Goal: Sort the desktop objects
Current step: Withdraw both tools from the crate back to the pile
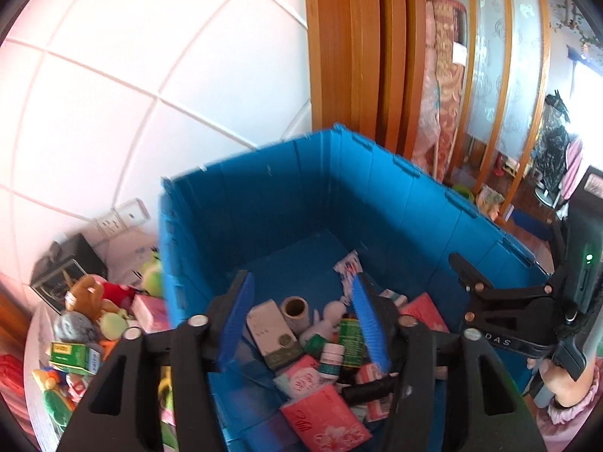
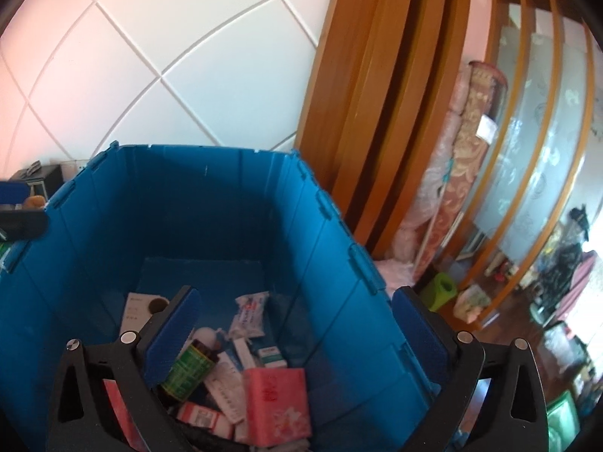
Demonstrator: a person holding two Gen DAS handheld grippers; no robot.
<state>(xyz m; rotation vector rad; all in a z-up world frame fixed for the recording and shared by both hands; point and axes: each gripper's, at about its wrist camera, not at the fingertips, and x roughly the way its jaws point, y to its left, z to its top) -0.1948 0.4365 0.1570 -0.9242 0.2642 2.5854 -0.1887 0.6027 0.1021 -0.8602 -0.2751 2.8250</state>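
Presently held above a blue folding crate (image 1: 377, 196), both grippers point down into it.

Item 1: left gripper (image 1: 299, 324), jaws partly spread, nothing between the blue pads (image 1: 237, 324); it hangs over the crate's heap.

Item 2: right gripper (image 2: 297, 335), jaws spread to their widest, nothing pinched; its left pad (image 2: 173, 335) is over the crate's inside, its right pad (image 2: 418, 324) outside the crate's wall at 3 o'clock. In the left wrist view it shows at 3 o'clock, carried by a hand (image 1: 565, 380) in a pink sleeve.

Item 3: crate contents, loose on the floor of the crate, toward 6 o'clock in both views:
- pink tissue packs (image 1: 324, 418)
- green-labelled dark bottle (image 2: 188, 371), lying tilted
- small white bottle (image 1: 331, 361)
- white and grey carton (image 1: 269, 333) with a coin-like disc on it
- tape roll (image 1: 296, 310)
- white sachet with red and blue print (image 2: 250, 312)
- small white figure (image 1: 328, 320)

Item 4: unsorted goods outside the crate at 8 o'clock in the left wrist view: plush toys (image 1: 86, 301), green box (image 1: 71, 356), pink box (image 1: 149, 310), black box (image 1: 68, 271), all crowded on the tabletop against a white tiled wall (image 1: 132, 56)

Item 5: wooden door frame (image 1: 358, 37) behind the crate at 12 o'clock
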